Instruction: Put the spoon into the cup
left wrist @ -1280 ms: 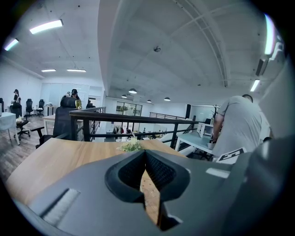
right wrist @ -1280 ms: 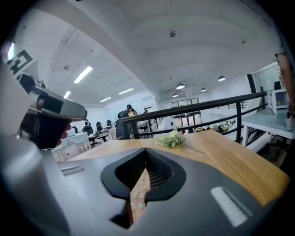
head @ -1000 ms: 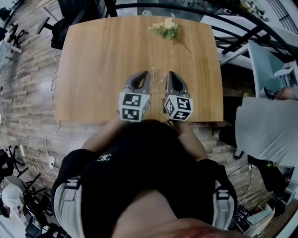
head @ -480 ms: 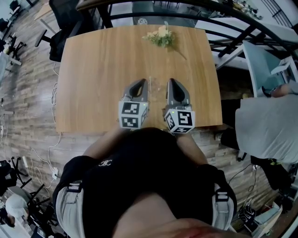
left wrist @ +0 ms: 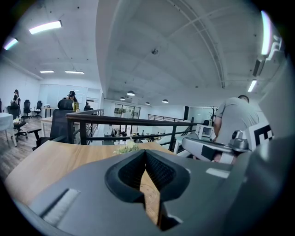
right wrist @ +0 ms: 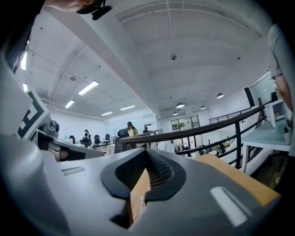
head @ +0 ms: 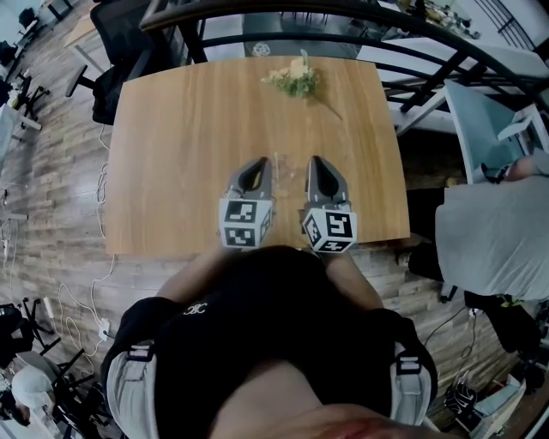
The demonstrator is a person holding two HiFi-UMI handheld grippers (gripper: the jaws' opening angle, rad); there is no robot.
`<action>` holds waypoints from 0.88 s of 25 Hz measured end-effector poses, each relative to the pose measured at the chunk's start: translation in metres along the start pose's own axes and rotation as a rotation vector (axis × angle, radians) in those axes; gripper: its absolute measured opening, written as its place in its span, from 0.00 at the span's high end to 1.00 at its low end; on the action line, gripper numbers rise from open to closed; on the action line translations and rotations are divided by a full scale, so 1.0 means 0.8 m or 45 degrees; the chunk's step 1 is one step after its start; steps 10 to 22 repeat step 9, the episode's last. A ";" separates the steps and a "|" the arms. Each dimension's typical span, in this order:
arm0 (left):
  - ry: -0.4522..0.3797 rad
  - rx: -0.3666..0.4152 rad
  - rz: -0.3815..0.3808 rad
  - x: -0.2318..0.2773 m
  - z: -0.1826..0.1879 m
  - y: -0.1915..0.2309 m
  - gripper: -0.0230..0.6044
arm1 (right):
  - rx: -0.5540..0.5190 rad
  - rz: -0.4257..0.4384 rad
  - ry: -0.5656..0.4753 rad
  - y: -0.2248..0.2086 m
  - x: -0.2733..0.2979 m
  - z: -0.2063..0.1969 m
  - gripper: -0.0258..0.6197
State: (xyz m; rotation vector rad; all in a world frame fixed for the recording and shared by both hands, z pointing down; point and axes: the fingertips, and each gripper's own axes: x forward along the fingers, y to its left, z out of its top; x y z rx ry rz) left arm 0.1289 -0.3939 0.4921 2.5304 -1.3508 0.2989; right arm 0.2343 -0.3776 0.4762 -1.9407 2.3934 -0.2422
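In the head view my left gripper (head: 257, 163) and right gripper (head: 316, 160) hover side by side over the near half of the wooden table (head: 171, 154), both pointing away from me. Each is shut with nothing between the jaws; the left gripper (left wrist: 145, 154) and right gripper (right wrist: 146, 153) show their pads meeting at the tips in their own views. Between the two grippers something faint and clear (head: 287, 167) stands on the table, perhaps a glass cup; I cannot tell for sure. No spoon is plainly visible in any view.
A small bunch of flowers (head: 296, 79) lies at the table's far edge. A black railing (head: 283, 13) runs behind the table, an office chair (head: 120, 51) stands at the far left, and a person in grey (head: 493, 249) is at the right.
The head view has tilted, so the table and both grippers sit lower in the picture. The grippers keep the same place over the table and stay shut.
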 end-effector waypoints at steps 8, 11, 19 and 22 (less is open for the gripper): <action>0.006 -0.007 0.013 -0.003 -0.003 -0.002 0.95 | 0.004 0.015 0.031 0.004 -0.002 -0.007 0.96; 0.010 -0.008 0.010 -0.004 -0.005 -0.005 0.95 | 0.005 0.016 0.036 0.003 -0.003 -0.009 0.96; 0.010 -0.008 0.010 -0.004 -0.005 -0.005 0.95 | 0.005 0.016 0.036 0.003 -0.003 -0.009 0.96; 0.010 -0.008 0.010 -0.004 -0.005 -0.005 0.95 | 0.005 0.016 0.036 0.003 -0.003 -0.009 0.96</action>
